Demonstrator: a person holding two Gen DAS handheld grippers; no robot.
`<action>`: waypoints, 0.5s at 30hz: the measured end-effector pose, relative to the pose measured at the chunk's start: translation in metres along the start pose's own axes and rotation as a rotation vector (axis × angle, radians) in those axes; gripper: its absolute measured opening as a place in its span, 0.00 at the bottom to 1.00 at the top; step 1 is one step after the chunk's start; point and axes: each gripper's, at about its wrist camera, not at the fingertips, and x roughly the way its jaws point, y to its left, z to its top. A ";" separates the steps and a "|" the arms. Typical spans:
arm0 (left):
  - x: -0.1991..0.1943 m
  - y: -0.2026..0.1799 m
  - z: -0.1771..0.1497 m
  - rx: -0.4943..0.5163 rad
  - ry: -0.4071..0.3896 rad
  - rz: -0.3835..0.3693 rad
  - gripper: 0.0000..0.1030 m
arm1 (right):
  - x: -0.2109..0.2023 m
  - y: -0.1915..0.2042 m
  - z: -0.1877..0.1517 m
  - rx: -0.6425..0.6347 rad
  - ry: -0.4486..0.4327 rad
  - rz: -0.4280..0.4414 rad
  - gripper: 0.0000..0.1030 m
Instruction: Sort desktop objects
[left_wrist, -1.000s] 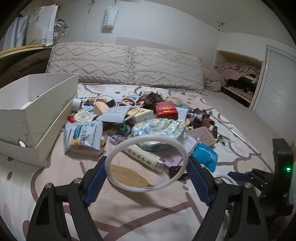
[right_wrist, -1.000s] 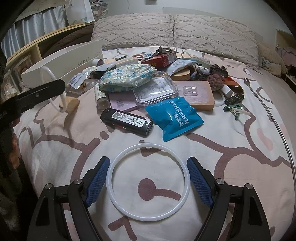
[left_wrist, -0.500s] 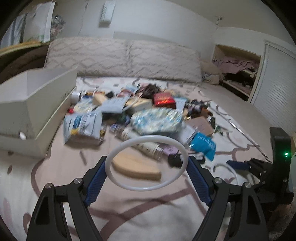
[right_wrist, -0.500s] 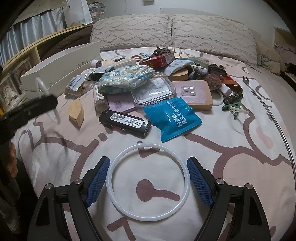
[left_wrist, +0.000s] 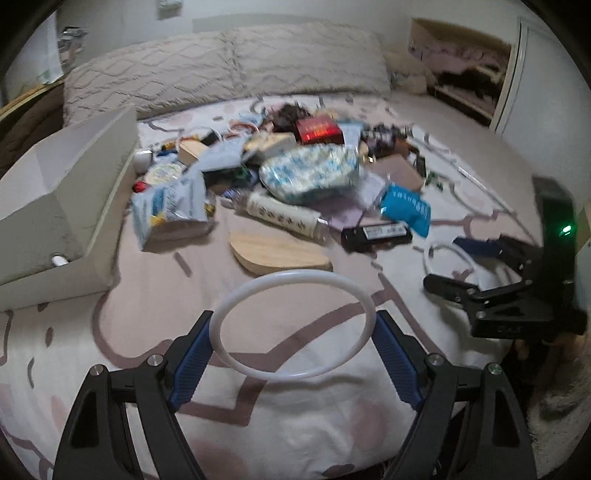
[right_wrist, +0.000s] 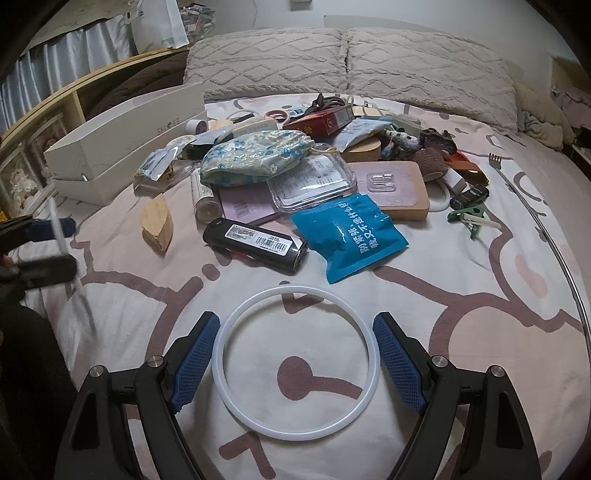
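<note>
My left gripper (left_wrist: 293, 354) is shut on a white ring (left_wrist: 258, 284), held by its sides above the bed sheet. My right gripper (right_wrist: 295, 356) stands wide around a second white ring (right_wrist: 354, 406) that lies on the sheet; whether the pads touch it I cannot tell. A heap of small objects lies ahead: a floral pouch (right_wrist: 255, 158), a blue packet (right_wrist: 349, 236), a black device (right_wrist: 255, 245), a wooden piece (right_wrist: 157, 221). A white box (left_wrist: 62, 206) stands at the left. The right gripper also shows in the left wrist view (left_wrist: 480, 266).
Two grey pillows (right_wrist: 347, 55) lie at the bed's head. A long metal back-scratcher (right_wrist: 532, 206) lies at the right. A shelf (right_wrist: 40, 122) stands left of the bed, a closet (left_wrist: 465, 81) at the right.
My left gripper with its ring has pulled back and lowered away from the heap toward the near side of the bed. The right gripper and its ring have stayed put.
</note>
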 end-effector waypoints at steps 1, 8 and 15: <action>0.007 -0.002 0.001 0.004 0.011 -0.003 0.82 | 0.000 0.000 0.000 0.000 0.000 0.000 0.83; 0.039 -0.011 0.001 -0.008 0.043 0.006 0.82 | 0.001 -0.001 -0.001 0.007 0.008 0.002 0.83; 0.044 -0.010 -0.003 -0.011 0.015 0.019 0.82 | 0.005 0.000 -0.001 -0.001 0.018 -0.017 0.83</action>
